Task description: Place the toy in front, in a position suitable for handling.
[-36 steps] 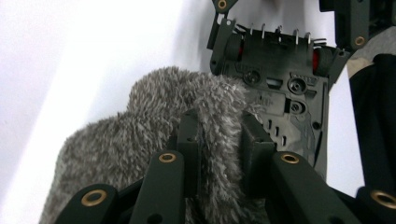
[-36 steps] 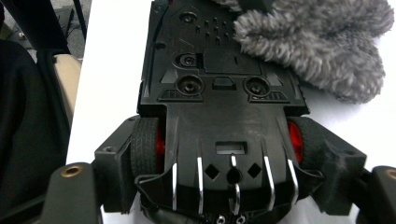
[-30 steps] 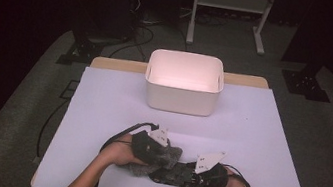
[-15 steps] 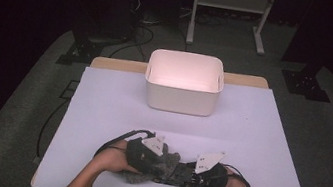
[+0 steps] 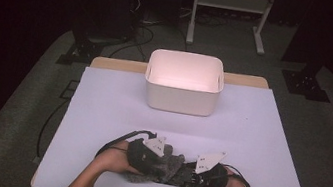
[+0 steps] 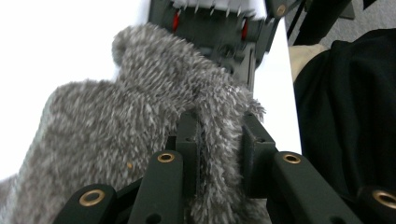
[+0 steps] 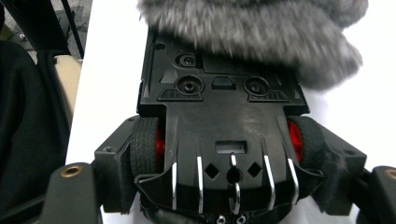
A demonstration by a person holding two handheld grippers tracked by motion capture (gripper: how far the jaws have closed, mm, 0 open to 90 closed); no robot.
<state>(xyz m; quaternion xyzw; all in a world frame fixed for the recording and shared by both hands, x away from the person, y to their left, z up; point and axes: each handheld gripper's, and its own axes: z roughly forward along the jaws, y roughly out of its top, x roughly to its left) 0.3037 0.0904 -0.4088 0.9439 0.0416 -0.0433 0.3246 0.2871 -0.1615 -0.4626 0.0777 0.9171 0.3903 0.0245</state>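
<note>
Since a second ago, both of my hands have slid a little toward the near edge of the table, and the fuzzy cloth has bunched closer between them.

From the high view, my left gripper (image 5: 156,159) and my right gripper (image 5: 194,176) sit close together near the front edge of the white table (image 5: 117,101). A grey fuzzy cloth (image 5: 168,167) lies between them, partly draped over a dark toy car (image 5: 196,179). A white bin (image 5: 183,83) stands well apart, farther back at the table's middle.

From the left gripper view, my left gripper (image 6: 217,140) is pinched on a fold of the cloth (image 6: 116,121), fur pressed between both black jaws. Beyond it the toy car (image 6: 219,32) shows its underside, with the cloth running straight ahead toward it.

From the right gripper view, my right gripper (image 7: 229,163) has its jaws spread wide and clamped across the toy car (image 7: 224,107), one jaw against each red-hubbed wheel. The car's long axis points away from me, belly up, and the cloth (image 7: 261,32) covers its far end.

I judge the coming move turns on this: the cloth lies along the car's length, so my left hand, the nearer one to the cloth, must pull it in line with the car.
</note>
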